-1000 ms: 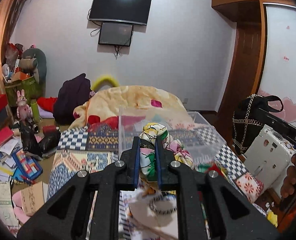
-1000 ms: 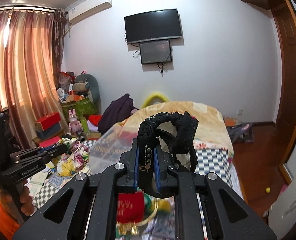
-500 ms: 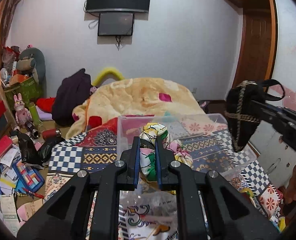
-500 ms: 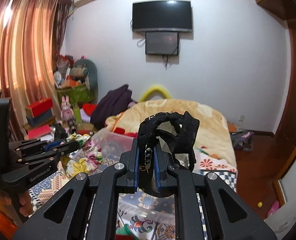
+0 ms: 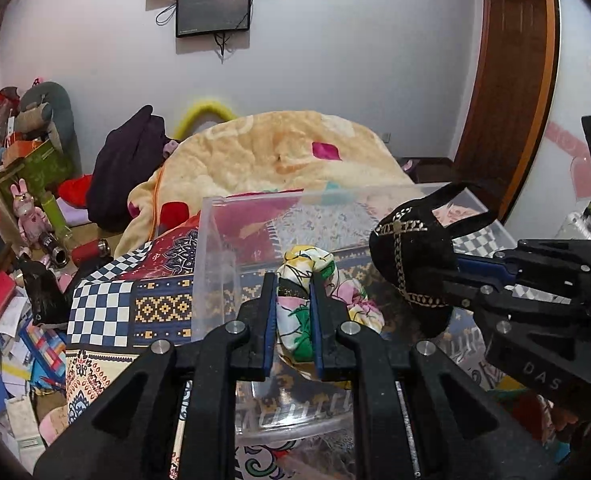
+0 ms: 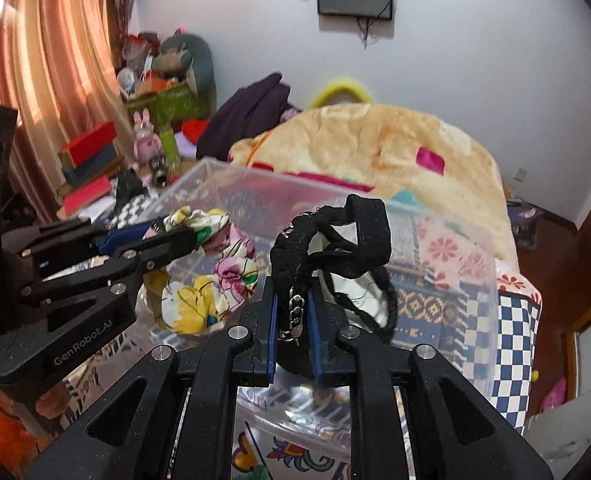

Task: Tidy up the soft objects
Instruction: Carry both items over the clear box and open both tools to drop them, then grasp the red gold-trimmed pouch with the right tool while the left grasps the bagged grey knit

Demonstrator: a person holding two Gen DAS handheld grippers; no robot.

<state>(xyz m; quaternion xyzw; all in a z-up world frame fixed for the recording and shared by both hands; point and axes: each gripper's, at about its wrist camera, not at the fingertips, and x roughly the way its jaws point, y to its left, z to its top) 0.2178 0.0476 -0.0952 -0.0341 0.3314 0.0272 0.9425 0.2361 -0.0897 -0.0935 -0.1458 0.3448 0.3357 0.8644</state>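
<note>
Both gripped cloths (image 5: 295, 304) now over bin (image 5: 215, 240)

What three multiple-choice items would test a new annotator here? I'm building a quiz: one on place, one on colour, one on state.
1. Where are both held items?
A. over the clear plastic bin
B. on the floor
C. on the blanket

2. What colour is the right gripper's item?
A. red
B. black
C. white

3. How are the left gripper's fingers?
A. wide open, empty
B. out of view
C. shut on cloth

Key:
1 A: floral cloth and black chain-trimmed garment hang above the clear plastic bin.
2 B: right gripper pinches black fabric.
3 C: left gripper clamps it.
</note>
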